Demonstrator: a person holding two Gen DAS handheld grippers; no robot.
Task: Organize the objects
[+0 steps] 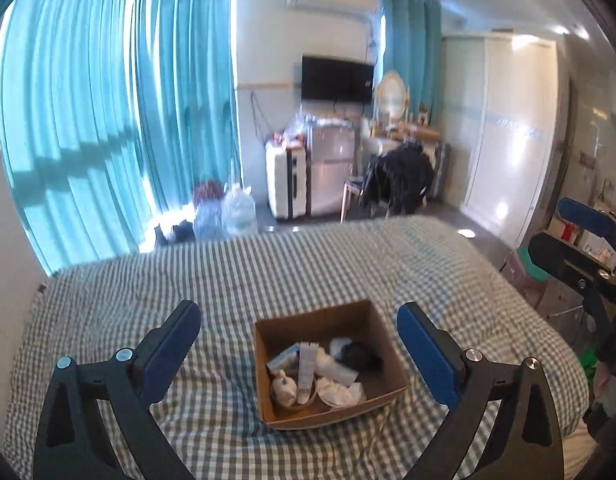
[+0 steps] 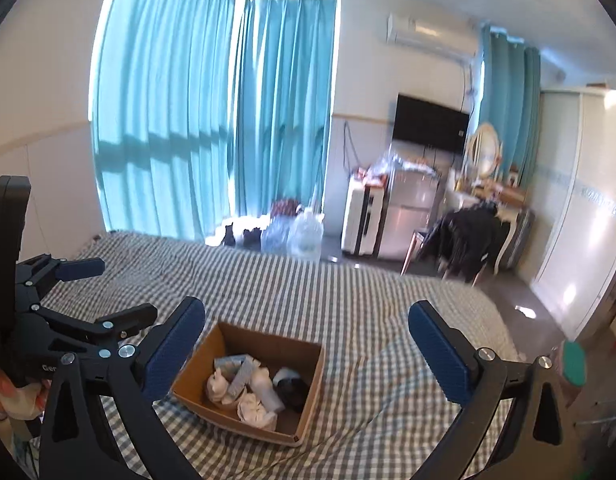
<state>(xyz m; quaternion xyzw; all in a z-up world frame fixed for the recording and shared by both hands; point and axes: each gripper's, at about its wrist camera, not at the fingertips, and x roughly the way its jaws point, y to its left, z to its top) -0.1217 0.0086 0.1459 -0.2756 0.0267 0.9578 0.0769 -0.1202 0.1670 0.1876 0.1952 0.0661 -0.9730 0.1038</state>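
An open cardboard box (image 1: 372,318) sits on the bed with the grey-and-white checked cover (image 1: 187,280). It holds several small items: a white tube (image 1: 305,372), white crumpled pieces (image 1: 340,390) and a black thing (image 1: 360,356). The box also shows in the right wrist view (image 2: 267,344). My left gripper (image 1: 299,320) is open and empty, hovering just before the box. My right gripper (image 2: 308,320) is open and empty, above the bed to the right of the box. The left gripper shows at the left edge of the right wrist view (image 2: 103,292).
Teal curtains (image 1: 107,120) hang at the back left. A white cabinet (image 1: 287,176), a chair with dark clothes (image 1: 400,176) and a white wardrobe (image 1: 508,128) stand past the foot of the bed. Plastic bags (image 1: 223,212) lie on the floor.
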